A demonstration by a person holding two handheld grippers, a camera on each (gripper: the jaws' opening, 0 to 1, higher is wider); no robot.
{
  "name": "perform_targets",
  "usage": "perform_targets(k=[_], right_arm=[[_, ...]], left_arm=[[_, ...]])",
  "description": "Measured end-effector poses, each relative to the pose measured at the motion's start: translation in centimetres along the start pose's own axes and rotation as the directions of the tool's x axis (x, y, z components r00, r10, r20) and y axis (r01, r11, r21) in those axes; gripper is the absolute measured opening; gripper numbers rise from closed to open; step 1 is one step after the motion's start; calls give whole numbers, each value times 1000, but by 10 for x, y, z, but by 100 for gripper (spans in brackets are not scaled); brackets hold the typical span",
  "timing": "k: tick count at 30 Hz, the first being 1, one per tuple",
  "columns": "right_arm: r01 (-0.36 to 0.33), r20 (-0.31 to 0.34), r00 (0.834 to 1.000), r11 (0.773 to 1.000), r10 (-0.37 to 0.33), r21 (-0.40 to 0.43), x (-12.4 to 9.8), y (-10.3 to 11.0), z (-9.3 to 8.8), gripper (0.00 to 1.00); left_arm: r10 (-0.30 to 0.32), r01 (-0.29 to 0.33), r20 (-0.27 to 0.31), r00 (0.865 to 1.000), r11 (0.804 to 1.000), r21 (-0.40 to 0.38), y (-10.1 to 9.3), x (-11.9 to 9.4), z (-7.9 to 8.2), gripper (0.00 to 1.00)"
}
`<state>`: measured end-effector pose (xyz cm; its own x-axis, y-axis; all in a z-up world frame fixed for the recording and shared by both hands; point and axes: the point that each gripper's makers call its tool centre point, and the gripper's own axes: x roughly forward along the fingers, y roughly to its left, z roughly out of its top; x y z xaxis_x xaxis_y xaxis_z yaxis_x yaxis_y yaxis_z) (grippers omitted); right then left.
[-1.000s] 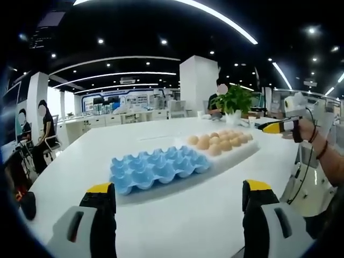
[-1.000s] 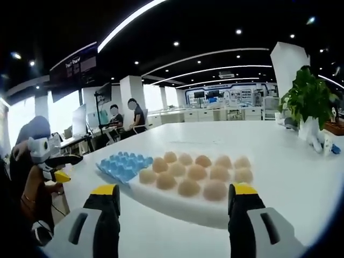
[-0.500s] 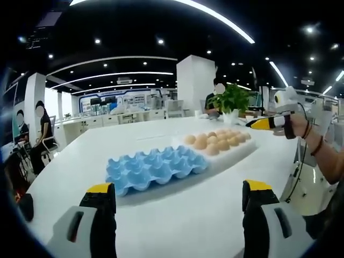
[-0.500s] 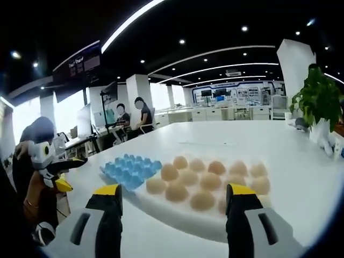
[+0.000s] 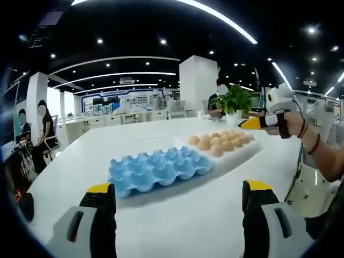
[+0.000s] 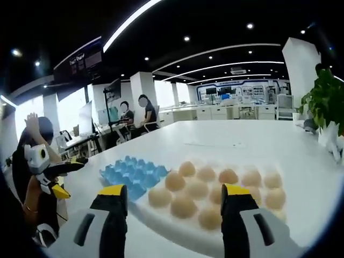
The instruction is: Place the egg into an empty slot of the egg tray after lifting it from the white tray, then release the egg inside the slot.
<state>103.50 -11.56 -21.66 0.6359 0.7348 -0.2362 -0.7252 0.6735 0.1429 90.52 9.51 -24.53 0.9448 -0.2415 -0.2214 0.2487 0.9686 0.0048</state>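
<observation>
Right gripper (image 6: pixel 169 196), fingers spread, nears the eggs (image 6: pixel 184 206) on the white tray (image 6: pixel 161 223); straddle one egg squarely. Blue egg tray (image 6: pixel 129 174) at 10 o'clock; left gripper (image 5: pixel 177 196) spread.

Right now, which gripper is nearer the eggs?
Right. The right gripper is open, just short of the eggs on the white tray. The left gripper is open, back from the blue tray, with the eggs beyond it.
</observation>
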Motion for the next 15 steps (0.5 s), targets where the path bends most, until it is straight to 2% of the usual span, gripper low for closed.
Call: perform_targets(k=[15], right_arm=[[-20, -31, 999, 1000, 19, -11, 40, 8, 9, 67]], left_arm=[[-7, 7, -11, 1000, 1000, 2, -1, 4, -3, 99]])
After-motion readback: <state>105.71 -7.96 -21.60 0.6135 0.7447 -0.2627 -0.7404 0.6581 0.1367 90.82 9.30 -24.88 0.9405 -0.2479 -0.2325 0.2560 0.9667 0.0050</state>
